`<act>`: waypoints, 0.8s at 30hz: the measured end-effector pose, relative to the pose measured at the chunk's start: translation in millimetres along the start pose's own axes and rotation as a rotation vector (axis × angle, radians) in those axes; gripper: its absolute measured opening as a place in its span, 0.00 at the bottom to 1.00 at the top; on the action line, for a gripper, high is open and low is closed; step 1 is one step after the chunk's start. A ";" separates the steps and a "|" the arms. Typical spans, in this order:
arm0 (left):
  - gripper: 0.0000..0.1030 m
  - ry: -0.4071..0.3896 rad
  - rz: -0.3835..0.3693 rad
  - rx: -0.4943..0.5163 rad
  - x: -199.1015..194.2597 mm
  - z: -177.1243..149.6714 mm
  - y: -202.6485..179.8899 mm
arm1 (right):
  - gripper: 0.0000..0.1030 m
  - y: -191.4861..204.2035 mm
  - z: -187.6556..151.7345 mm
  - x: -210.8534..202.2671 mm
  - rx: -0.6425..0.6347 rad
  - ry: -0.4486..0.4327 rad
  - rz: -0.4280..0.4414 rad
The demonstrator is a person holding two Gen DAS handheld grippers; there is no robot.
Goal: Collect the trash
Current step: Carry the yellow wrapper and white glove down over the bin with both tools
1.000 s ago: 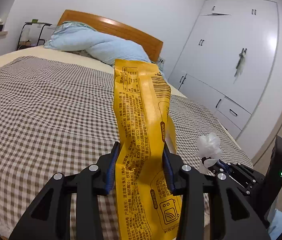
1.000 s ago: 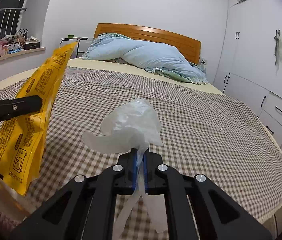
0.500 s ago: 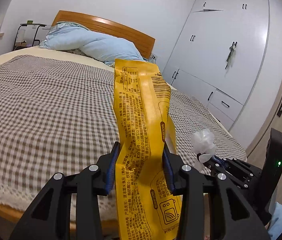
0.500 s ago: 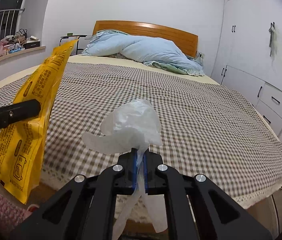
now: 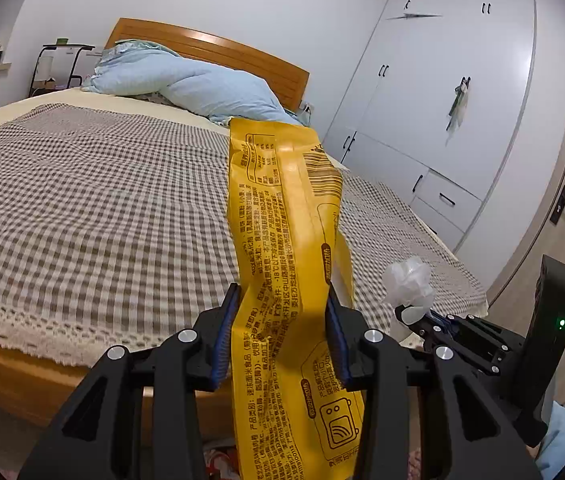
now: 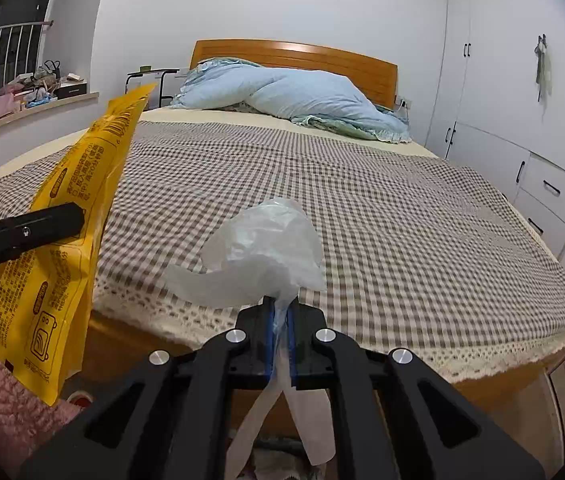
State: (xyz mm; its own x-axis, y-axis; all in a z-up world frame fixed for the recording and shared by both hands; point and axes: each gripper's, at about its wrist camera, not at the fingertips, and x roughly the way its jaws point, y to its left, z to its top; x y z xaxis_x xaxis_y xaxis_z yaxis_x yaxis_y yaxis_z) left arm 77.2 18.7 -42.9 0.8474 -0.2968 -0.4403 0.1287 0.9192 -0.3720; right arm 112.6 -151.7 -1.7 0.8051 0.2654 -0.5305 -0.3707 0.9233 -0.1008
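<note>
A long yellow food wrapper [image 5: 282, 240] with brown print stands up between the pads of my left gripper [image 5: 282, 340], which is shut on it. From the right wrist view the same yellow wrapper [image 6: 70, 232] hangs at the left, pinched by the left gripper's black finger [image 6: 30, 228]. My right gripper [image 6: 279, 344] is shut on a crumpled clear plastic bag [image 6: 262, 256], whose tails hang below the pads. In the left wrist view that plastic bag [image 5: 408, 280] and the right gripper [image 5: 430, 318] show at the lower right. Both grippers are off the foot of the bed.
A bed with a brown checked cover [image 6: 322, 200] and lace hem fills the view ahead, its wooden frame [image 5: 22, 364] below. A blue duvet [image 6: 294, 96] lies by the headboard. White wardrobes [image 5: 442, 120] line the right wall. A pink fuzzy sleeve [image 6: 6, 392] shows at lower left.
Both grippers have drawn back from the bed with their trash still held. The bed's foot edge and wooden frame have come into view below them.
</note>
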 end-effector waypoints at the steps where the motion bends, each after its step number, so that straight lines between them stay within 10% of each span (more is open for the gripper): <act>1: 0.36 0.003 0.001 0.002 -1.0 -1.8 -1.1 | 0.05 -0.2 -2.2 -2.1 0.002 0.001 0.003; 24: 0.36 0.111 0.029 0.059 -19.3 -56.0 -27.7 | 0.05 -10.4 -51.0 -30.1 0.038 0.058 0.041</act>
State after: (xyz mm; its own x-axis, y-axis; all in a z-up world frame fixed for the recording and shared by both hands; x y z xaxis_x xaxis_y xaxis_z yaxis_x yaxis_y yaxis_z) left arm 28.4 -15.5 -69.8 0.7894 -0.2938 -0.5390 0.1380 0.9405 -0.3105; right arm 68.6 -183.4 -27.6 0.7612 0.2877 -0.5812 -0.3840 0.9221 -0.0465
